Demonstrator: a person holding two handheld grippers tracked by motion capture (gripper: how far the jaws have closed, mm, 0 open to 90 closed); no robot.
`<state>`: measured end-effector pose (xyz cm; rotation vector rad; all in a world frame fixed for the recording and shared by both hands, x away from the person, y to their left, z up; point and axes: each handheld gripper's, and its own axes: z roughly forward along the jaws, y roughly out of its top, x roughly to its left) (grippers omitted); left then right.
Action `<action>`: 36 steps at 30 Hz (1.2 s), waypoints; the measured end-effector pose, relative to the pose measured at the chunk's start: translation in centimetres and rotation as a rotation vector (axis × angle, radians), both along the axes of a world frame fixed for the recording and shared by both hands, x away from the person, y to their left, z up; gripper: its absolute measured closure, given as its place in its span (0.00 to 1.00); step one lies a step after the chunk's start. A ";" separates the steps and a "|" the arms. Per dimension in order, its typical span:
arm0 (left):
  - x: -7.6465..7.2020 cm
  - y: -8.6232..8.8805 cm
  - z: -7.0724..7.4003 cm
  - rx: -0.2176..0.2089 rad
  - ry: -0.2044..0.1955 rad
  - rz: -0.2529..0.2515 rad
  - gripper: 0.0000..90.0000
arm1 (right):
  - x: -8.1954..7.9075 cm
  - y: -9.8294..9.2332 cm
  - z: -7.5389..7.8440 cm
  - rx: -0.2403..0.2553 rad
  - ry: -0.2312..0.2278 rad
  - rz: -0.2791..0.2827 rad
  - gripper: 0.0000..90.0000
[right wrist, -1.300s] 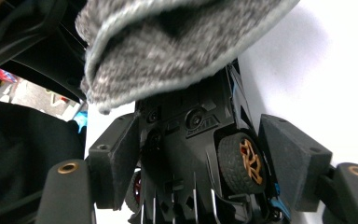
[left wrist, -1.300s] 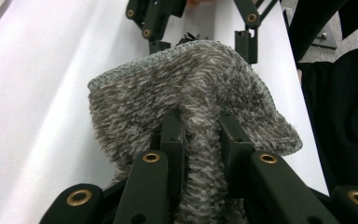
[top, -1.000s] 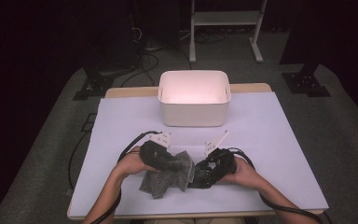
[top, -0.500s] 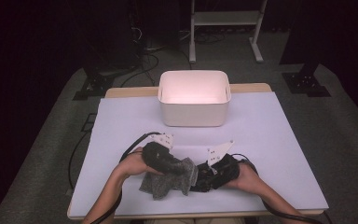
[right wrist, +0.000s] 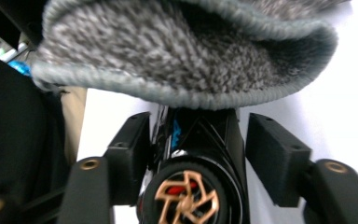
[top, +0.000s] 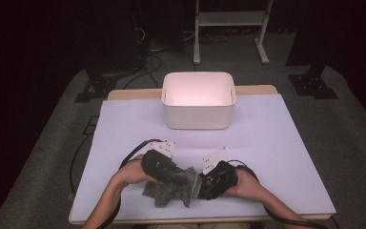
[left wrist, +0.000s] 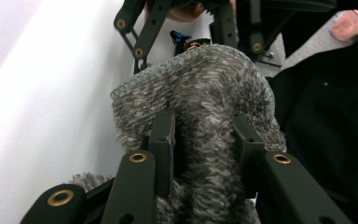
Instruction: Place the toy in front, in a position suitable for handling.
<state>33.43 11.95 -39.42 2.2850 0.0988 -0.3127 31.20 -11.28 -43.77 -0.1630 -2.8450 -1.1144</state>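
Gripping one grey cloth [left wrist: 205, 93], left gripper [left wrist: 204, 140].

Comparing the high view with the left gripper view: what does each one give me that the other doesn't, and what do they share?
The high view adds the layout: the white bin stands at the far side of the table, well beyond the work. The left gripper view adds the grip up close: the left gripper has its pads pressed on a raised fold of the grey cloth. Both views show that cloth lying near the table's front edge, with the left gripper on it.
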 end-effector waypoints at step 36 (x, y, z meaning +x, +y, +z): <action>0.9 -1.9 1.3 0.095 -0.200 0.079 0.81 | 1.7 -5.2 0.0 0.059 -0.056 -0.149 0.62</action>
